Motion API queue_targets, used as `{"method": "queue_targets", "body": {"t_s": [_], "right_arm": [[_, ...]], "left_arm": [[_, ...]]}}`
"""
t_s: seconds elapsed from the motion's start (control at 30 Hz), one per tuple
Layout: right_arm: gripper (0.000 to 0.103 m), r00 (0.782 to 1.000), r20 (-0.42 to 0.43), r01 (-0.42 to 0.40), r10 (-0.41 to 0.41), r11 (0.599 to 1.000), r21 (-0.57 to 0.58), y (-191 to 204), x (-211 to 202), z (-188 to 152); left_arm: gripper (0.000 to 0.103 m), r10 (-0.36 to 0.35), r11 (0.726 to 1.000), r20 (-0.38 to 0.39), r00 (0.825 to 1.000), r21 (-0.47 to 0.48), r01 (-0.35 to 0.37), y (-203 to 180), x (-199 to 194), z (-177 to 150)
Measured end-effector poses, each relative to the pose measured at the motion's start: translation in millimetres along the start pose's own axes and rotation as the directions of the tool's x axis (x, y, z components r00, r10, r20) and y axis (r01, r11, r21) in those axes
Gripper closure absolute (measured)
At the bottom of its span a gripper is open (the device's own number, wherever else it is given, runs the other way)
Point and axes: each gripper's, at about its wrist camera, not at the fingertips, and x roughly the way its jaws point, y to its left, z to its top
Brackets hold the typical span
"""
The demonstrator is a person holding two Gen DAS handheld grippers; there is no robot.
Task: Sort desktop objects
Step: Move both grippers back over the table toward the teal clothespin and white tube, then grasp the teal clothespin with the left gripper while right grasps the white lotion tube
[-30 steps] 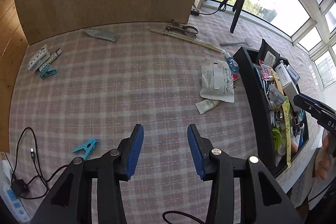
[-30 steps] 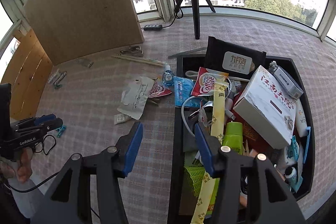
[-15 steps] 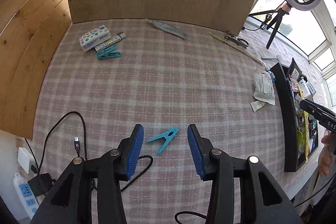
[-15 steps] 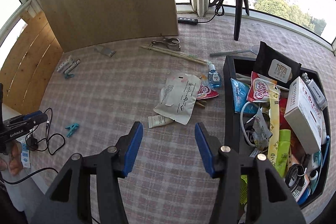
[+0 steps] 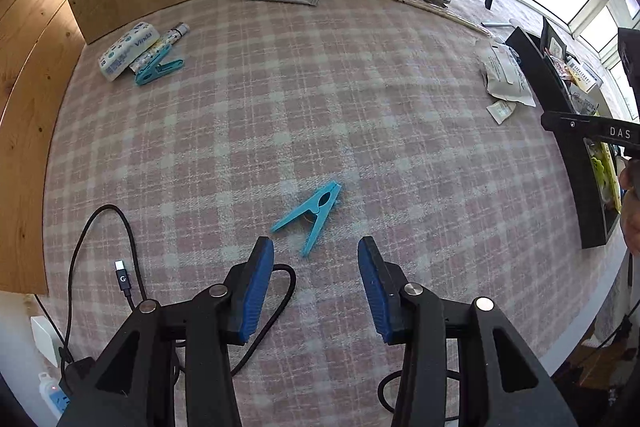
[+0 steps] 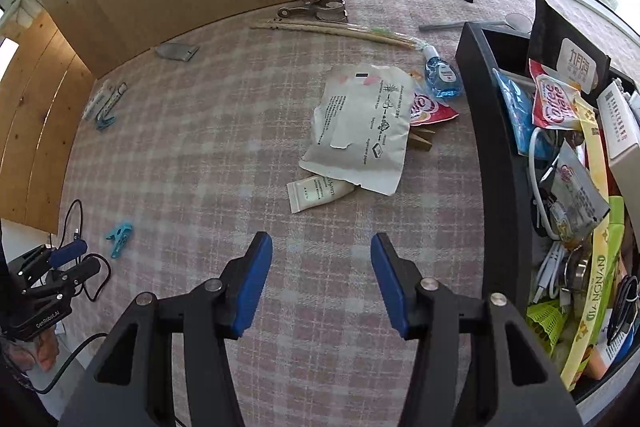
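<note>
While both grippers point down at the checked cloth (image 5: 360, 99):
Black tray (image 6: 496, 155): heaped with packets, cables, boxes.
Left gripper (image 5: 316, 267): apart, empty, blue clothespin (image 5: 316, 211) just ahead.
Right gripper (image 6: 322, 267): apart, empty.

You can read "Vinda" on the tissue pack (image 5: 126, 50) by the wooden board, far left of the cloth. "DAS" shows on the right gripper (image 5: 592, 131) body, seen from your left cam. "GenRoboLAI", approx., is on the left gripper (image 6: 42, 315) body, right cam. The red-white sachet (image 6: 558, 103) in the black bin (image 6: 496, 163) reads "Coffee mate", partly bent. Yellow strip (image 6: 596, 279) says "NGNAN". Rest is too small or blurred.
</note>
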Motion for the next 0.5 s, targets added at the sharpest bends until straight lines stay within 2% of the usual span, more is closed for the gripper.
{"method": "queue_targets", "body": {"t_s": [0.13, 0.3, 0.5], "right_arm": [[0.052, 0.999, -0.010, 0.035, -0.035, 0.995, 0.089, -5, 14, 11], [0.053, 0.998, -0.050, 0.032, -0.024, 0.985, 0.170, -8, 31, 22], [0.055, 0.997, -0.079, 0.040, -0.020, 0.966, 0.254, -14, 48, 33]], "left_arm": [[0.061, 0.024, 0.998, -0.024, 0.999, 0.052, -0.022, -4, 15, 4], [0.061, 0.030, 0.993, -0.018, 0.999, 0.111, -0.028, -9, 21, 10], [0.061, 0.032, 0.990, -0.011, 0.999, 0.137, -0.030, -9, 26, 14]]}}
